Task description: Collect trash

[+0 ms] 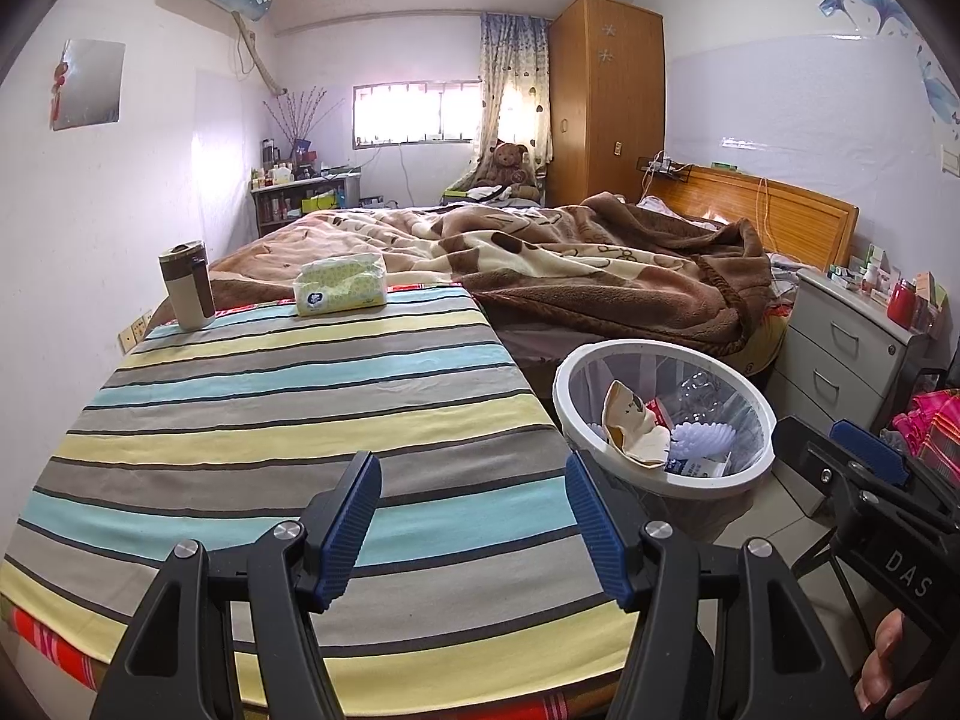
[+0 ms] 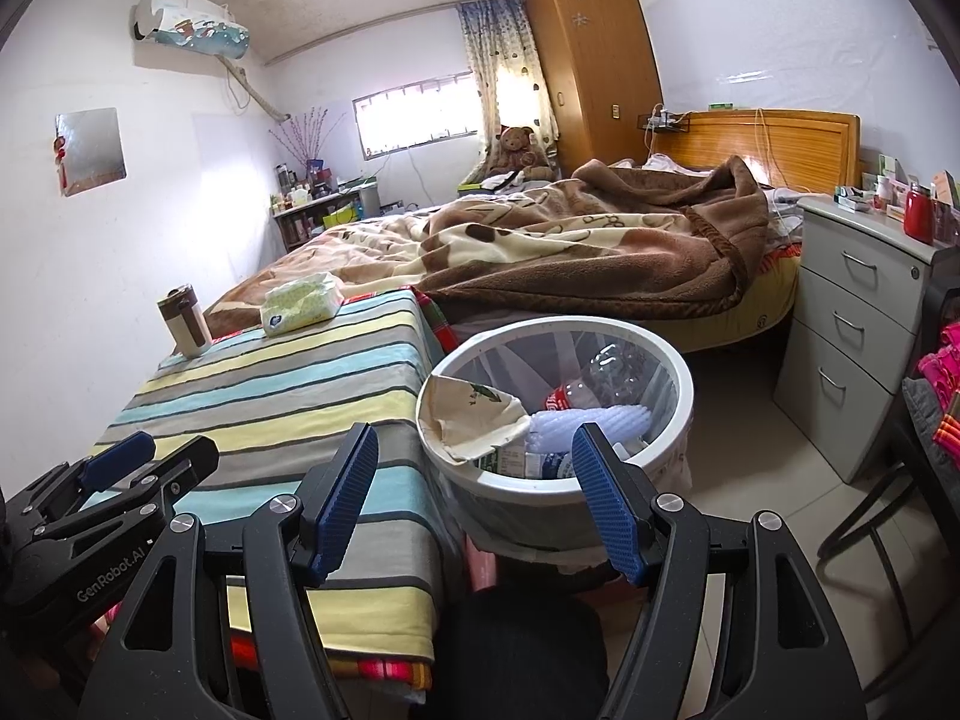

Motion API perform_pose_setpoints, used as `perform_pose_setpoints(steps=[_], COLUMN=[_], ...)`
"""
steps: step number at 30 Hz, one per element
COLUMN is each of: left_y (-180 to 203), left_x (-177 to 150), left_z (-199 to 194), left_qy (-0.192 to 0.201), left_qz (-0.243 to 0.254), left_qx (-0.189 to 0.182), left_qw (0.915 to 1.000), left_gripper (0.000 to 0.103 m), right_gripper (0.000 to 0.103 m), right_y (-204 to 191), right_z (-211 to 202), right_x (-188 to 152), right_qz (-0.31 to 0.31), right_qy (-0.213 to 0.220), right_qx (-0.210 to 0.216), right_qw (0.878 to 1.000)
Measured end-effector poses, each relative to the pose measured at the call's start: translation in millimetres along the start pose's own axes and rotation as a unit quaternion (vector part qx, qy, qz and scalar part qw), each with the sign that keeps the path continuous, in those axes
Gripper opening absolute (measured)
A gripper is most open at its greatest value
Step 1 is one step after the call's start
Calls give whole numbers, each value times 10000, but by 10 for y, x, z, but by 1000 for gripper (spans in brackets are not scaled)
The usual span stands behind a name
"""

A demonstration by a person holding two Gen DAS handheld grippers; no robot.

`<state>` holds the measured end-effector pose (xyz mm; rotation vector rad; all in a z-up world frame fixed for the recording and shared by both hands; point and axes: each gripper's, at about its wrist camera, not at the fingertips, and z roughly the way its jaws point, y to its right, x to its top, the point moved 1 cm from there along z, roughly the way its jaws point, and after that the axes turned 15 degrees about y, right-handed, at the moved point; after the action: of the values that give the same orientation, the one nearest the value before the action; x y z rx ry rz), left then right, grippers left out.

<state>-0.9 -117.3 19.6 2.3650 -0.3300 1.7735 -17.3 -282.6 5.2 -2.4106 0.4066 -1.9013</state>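
Note:
A white-rimmed trash bin [image 1: 663,483] [image 2: 681,372] stands on the floor beside the striped table. Inside it lie a crumpled beige paper [image 1: 630,426] [image 2: 474,414], a clear plastic bottle [image 2: 606,369], a white bumpy piece and small packets. My left gripper [image 1: 474,486] hovers open over the table's near right part, nothing between its blue pads. My right gripper [image 2: 474,462] is open over the bin's near rim, empty too. Each gripper shows in the other's view: the right gripper [image 1: 864,450] at the right edge, the left gripper [image 2: 132,456] at lower left.
The striped tablecloth [image 1: 288,420] [image 2: 270,396] carries a tumbler [image 1: 187,285] [image 2: 183,321] and a tissue pack [image 1: 342,285] [image 2: 302,303] at its far end. A bed with a brown blanket [image 1: 570,276] lies behind; a grey drawer unit [image 2: 852,354] stands right of the bin.

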Motion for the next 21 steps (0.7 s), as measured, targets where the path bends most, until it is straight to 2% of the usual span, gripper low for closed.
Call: perform_pose_setpoints(steps=[21], left_y=[6], left_x=[-21], left_z=[-1], left_qy=[-29], left_qz=[-12], left_qx=[-30], left_qw=[10000], left_gripper=[64], right_gripper=[69], right_y=[-11], right_z=[7], right_x=[-15], right_qz=[-1], right_qy=[-23], right_qx=[-3], right_qw=[10000])
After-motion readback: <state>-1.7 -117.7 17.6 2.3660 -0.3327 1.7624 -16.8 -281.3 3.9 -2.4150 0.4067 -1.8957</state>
